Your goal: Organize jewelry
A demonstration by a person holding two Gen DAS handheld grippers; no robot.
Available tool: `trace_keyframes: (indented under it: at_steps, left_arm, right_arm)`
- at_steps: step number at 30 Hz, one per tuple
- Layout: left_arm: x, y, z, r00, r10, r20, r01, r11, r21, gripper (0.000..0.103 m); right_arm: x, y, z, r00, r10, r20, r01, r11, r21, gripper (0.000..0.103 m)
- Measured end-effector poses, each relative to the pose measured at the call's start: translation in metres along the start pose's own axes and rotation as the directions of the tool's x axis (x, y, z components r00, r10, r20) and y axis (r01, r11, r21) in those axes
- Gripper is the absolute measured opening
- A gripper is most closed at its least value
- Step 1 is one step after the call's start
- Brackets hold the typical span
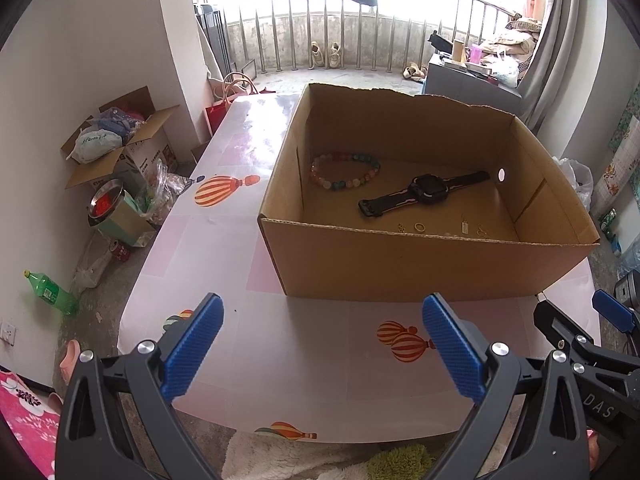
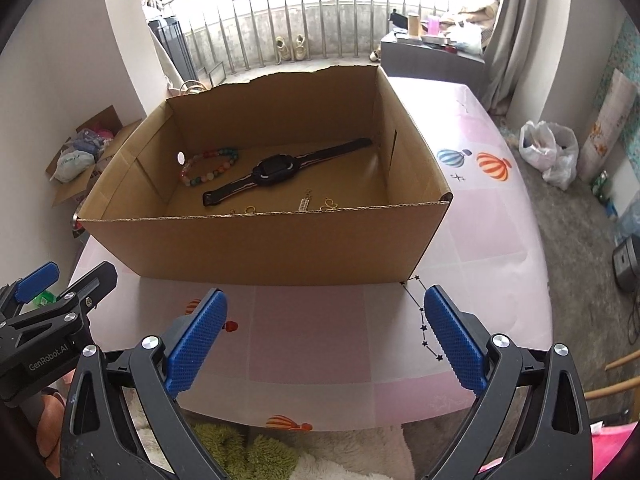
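The left tongs (image 1: 322,320) hang spread wide over the near edge of the table (image 1: 320,360), nothing between the blue pads (image 1: 192,352). The right tongs (image 2: 326,316) are likewise released, their pads (image 2: 454,338) well apart and empty above the same near strip of the balloon-print cloth. Each pair shows at the edge of the other's view, so they sit side by side, apart from one another.

Just beyond both stands an open box (image 1: 400,264) on the table, its near wall facing the tongs. Inside lie the jewelry pieces. A bead bracelet (image 1: 345,170) of mixed colours rests toward the far left corner. A dark watch (image 1: 428,192) lies flat and stretched out across the middle of the floor, strap ends pointing to either side, apart from the bracelet. Along the near wall sit several small gold pieces: a ring (image 1: 419,227), a little rectangular pendant (image 2: 305,204) and a looped charm (image 2: 329,205); they may be earrings, too small to tell.

On the floor left of the table lies a green bottle (image 1: 50,292).
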State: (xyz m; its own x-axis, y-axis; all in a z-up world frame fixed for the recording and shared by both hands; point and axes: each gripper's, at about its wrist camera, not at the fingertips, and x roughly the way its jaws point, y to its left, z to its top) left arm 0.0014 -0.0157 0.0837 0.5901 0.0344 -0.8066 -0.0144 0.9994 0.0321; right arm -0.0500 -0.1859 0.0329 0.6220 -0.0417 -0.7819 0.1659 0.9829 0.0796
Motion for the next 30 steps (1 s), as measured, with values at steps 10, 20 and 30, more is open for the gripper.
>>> trace_keyframes:
  at_steps: [10, 20, 30]
  left_arm:
    - [0.0047, -0.0059, 0.0020, 1.000, -0.005, -0.010, 0.005, 1.000, 0.016, 0.097]
    - [0.0050, -0.0070, 0.0026, 1.000, -0.011, -0.013, 0.011, 1.000, 0.019, 0.097]
    - [0.0049, -0.0094, 0.0024, 1.000, -0.023, -0.015, 0.023, 1.000, 0.020, 0.097]
  right_arm:
    - [0.0045, 0.0024, 0.0018, 1.000, -0.006, -0.014, 0.006, 1.000, -0.001, 0.095]
    - [0.0055, 0.0028, 0.0027, 1.000, -0.007, -0.014, 0.007, 1.000, -0.004, 0.095]
    - [0.0045, 0.0002, 0.0036, 1.000, -0.014, -0.011, 0.014, 1.000, 0.004, 0.095]
